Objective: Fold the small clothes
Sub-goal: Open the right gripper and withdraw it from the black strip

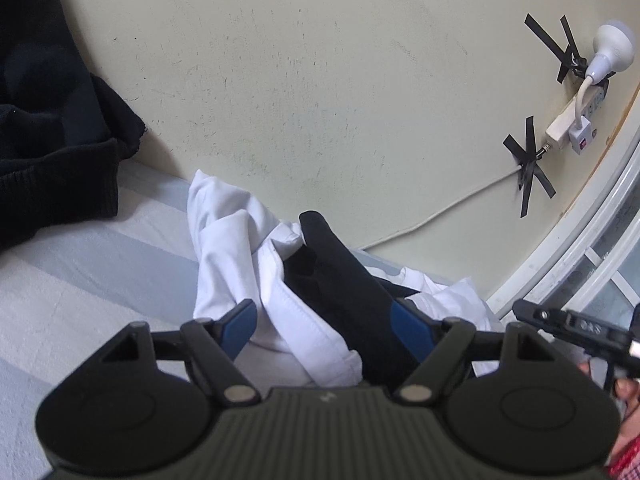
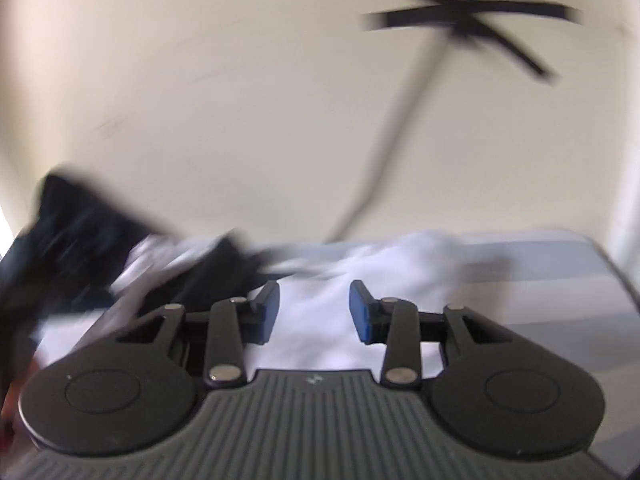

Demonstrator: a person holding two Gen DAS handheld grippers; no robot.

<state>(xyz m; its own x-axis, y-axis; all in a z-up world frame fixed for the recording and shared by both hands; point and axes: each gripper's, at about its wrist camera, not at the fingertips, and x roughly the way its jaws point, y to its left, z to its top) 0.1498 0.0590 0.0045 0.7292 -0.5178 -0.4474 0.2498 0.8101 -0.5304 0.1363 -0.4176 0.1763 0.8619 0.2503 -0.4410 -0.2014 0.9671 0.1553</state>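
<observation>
Barely started imo: the white garment [image 1: 240,248] and a black one [image 1: 344,280] lie crumpled mid-bed by the far wall, left gripper [image 1: 326,326] wide and right gripper [image 2: 314,310] half-open, both gripping nothing.

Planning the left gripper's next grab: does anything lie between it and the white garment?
Yes. A black garment lies draped over the white garment, running between the open jaws of the left gripper, toward its right side.

Motion blur smears the right wrist view, so the dark garment [image 2: 84,240] (far left) stays unidentifiable.
</observation>
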